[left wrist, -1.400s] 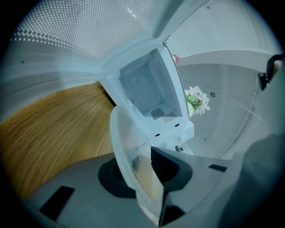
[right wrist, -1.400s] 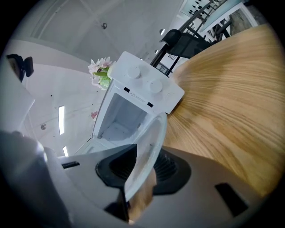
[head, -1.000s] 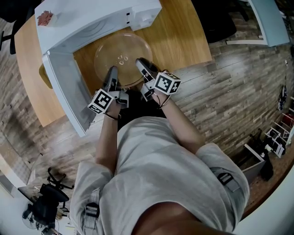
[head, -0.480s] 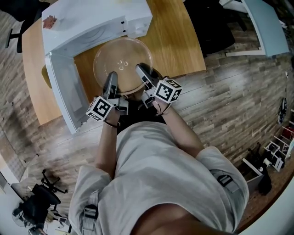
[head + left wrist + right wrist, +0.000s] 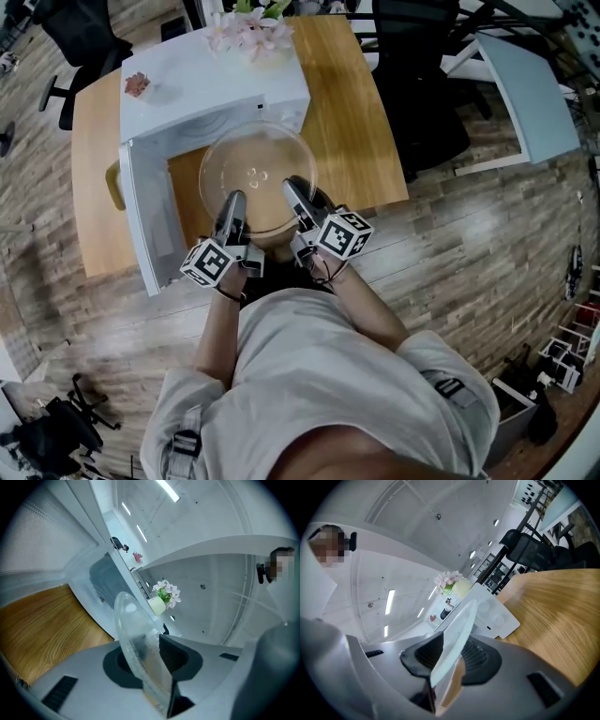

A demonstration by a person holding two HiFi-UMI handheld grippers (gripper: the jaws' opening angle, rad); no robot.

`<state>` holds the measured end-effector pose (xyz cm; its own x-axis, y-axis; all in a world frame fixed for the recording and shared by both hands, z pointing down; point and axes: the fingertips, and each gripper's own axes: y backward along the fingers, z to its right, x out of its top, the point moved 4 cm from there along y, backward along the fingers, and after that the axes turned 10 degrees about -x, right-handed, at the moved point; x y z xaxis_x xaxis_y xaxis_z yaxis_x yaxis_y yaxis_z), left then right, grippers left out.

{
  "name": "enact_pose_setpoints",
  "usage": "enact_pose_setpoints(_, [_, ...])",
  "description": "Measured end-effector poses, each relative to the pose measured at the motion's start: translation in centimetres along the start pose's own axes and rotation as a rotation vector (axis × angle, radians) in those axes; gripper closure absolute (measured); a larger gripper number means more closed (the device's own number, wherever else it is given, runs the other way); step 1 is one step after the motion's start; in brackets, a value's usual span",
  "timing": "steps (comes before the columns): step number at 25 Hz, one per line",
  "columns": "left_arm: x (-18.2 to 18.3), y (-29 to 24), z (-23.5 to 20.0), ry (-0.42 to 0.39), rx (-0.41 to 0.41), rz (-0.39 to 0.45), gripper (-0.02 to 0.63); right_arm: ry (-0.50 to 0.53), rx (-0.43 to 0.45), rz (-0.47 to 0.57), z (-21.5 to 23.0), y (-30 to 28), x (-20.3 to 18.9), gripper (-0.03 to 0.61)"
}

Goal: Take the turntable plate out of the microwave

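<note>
You stand at the near edge of a wooden table (image 5: 361, 122) set on a plank floor (image 5: 469, 244). The white microwave (image 5: 211, 89) sits toward the table's far left, with pale flowers (image 5: 248, 33) at its far side. Its door (image 5: 145, 220) is swung open on your left.

Your left gripper (image 5: 232, 204) and right gripper (image 5: 298, 195) each clamp the near rim of the glass turntable plate (image 5: 253, 164). The rim is pinched between their pads, and the two grippers sit side by side, a little apart. The plate hangs roughly level in front of the microwave's mouth, over bare wood. From above, its far rim lies close to the oven's front edge.

The open door stands just beside the plate's left edge. To your right the tabletop runs bare to its edge. A black office chair (image 5: 417, 103) stands beyond that side.
</note>
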<state>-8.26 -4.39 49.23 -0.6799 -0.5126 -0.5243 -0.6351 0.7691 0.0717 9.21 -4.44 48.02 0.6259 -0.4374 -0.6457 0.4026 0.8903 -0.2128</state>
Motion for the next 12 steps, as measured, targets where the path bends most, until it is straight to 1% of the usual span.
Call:
enact_pose_setpoints(5, [0.9,-2.2,3.3,-0.046,-0.065,0.011,0.499,0.028,0.032,0.057,-1.0,1.0,3.4,0.459])
enact_pose_setpoints(12, [3.6,-3.8,5.6,-0.088,-0.132,0.02,0.499,0.061,0.067,0.127,-3.5,0.7,6.5,0.46])
